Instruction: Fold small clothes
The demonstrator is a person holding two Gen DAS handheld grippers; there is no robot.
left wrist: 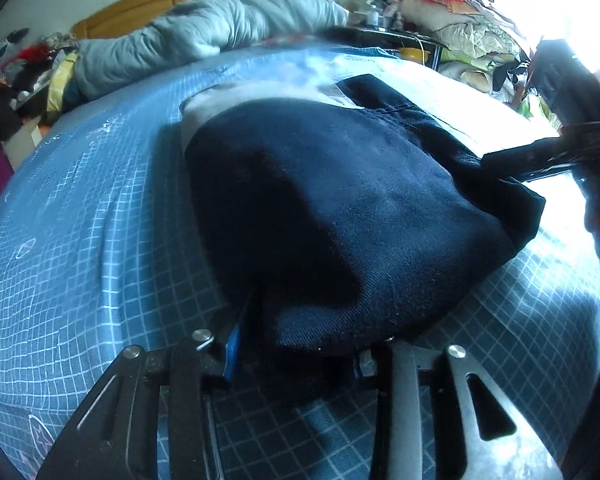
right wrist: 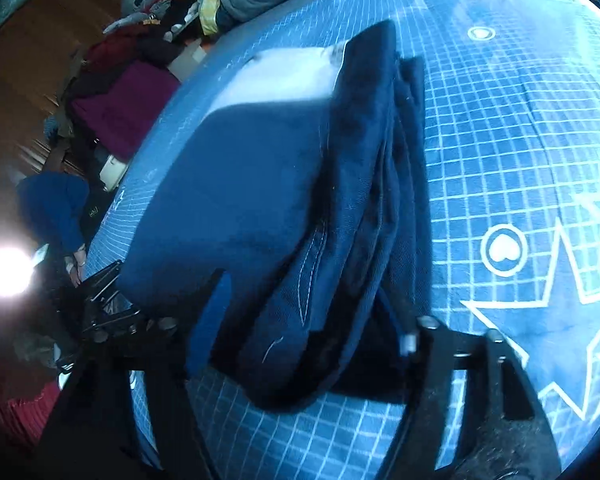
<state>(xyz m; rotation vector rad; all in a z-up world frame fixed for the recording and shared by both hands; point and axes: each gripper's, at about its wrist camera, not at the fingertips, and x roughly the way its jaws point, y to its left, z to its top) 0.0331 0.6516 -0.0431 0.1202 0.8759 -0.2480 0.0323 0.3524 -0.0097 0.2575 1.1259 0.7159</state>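
Navy denim garment [left wrist: 340, 208] lies folded on the bed [left wrist: 80, 240]; both grippers [left wrist: 296, 356] [right wrist: 312, 344] straddle its near corners with fingers spread, apparently to carry the next fold.

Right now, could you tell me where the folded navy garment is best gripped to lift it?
Take the navy garment by the stacked folded edge along its right side, coming in low from the near end over the grid bedsheet. The layers lie together there, so one pinch catches them all; the broad top face offers only one loose layer.
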